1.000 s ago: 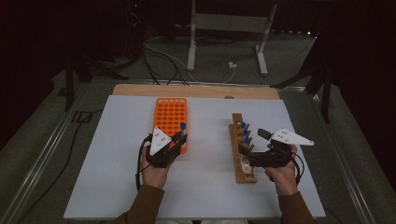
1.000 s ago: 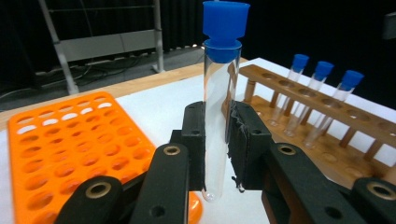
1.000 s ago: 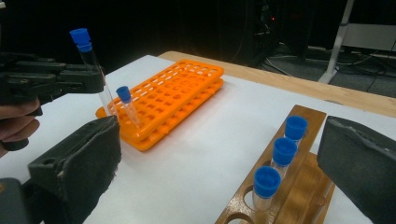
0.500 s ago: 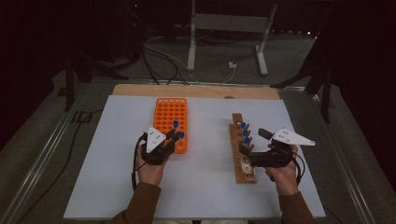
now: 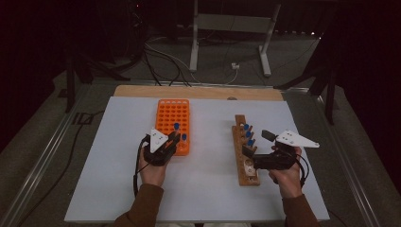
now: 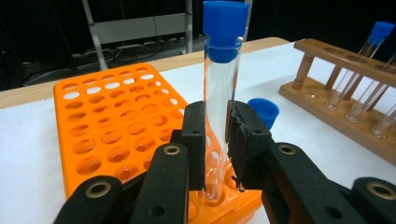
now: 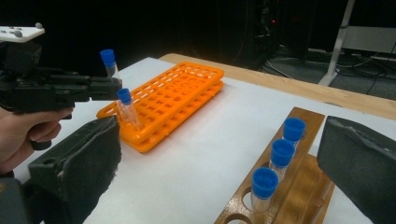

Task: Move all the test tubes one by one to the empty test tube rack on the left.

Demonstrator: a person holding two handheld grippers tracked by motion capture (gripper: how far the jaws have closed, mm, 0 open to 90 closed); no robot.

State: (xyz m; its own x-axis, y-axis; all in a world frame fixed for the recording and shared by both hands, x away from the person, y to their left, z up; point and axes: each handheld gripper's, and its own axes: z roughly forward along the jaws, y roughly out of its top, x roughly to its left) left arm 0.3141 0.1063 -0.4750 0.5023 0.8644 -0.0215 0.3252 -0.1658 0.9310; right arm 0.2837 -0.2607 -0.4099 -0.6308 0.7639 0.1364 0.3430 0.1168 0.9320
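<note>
Left gripper (image 5: 171,142) sits at the orange rack's (image 5: 172,115) near end, holding a blue-capped tube (image 5: 176,127); right gripper (image 5: 247,153) hangs by the wooden rack (image 5: 240,124) on the counter (image 5: 208,189).

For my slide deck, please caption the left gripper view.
Left gripper lowers a blue-capped test tube into the orange rack.

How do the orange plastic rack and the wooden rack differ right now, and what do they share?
The orange plastic rack is a wide grid of many holes; the brown wooden rack is a narrow strip with a single row. The orange rack holds two blue-capped tubes, one clamped by the left claw; the wooden rack holds three, with the open right claw beside it. Both lie flat on the white table.
</note>
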